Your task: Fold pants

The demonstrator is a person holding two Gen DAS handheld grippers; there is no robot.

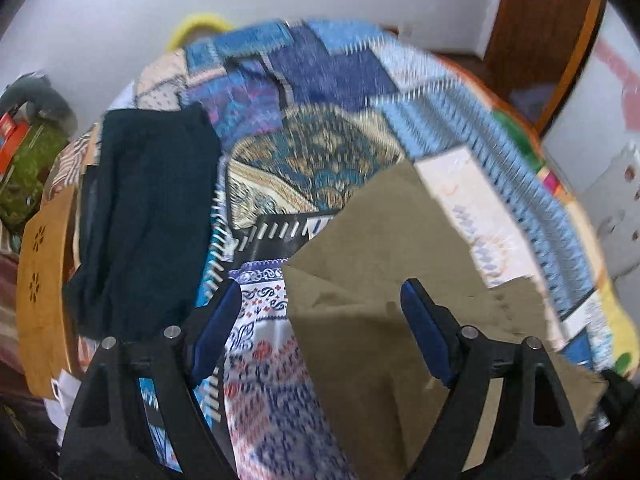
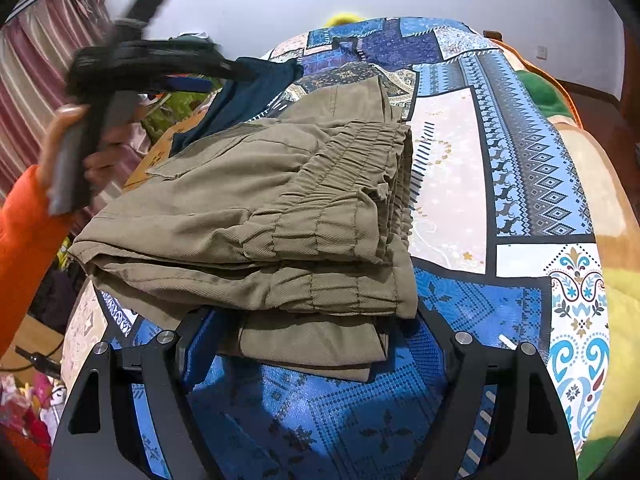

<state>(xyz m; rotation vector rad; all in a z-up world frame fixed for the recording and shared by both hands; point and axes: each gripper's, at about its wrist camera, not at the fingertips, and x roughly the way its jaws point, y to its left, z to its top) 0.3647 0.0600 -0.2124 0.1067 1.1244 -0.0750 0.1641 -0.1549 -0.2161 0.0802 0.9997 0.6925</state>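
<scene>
Olive-khaki pants [image 2: 256, 216] lie folded in a thick stack on the patchwork bedspread [image 2: 520, 168], elastic waistband toward the right. My right gripper [image 2: 316, 320] is open, its fingers straddling the near edge of the stack's bottom layers. In the left wrist view the pants [image 1: 380, 280] fill the lower right. My left gripper [image 1: 320, 304] is open and empty above their left edge. It also shows in the right wrist view [image 2: 160, 64], held high at the left, blurred.
A dark teal garment [image 1: 148, 216] lies folded left of the pants, also in the right wrist view [image 2: 248, 92]. A tan cardboard piece [image 1: 44, 288] lies at the bed's left edge. Clutter sits on the left, a wooden door [image 1: 540, 32] at the back right.
</scene>
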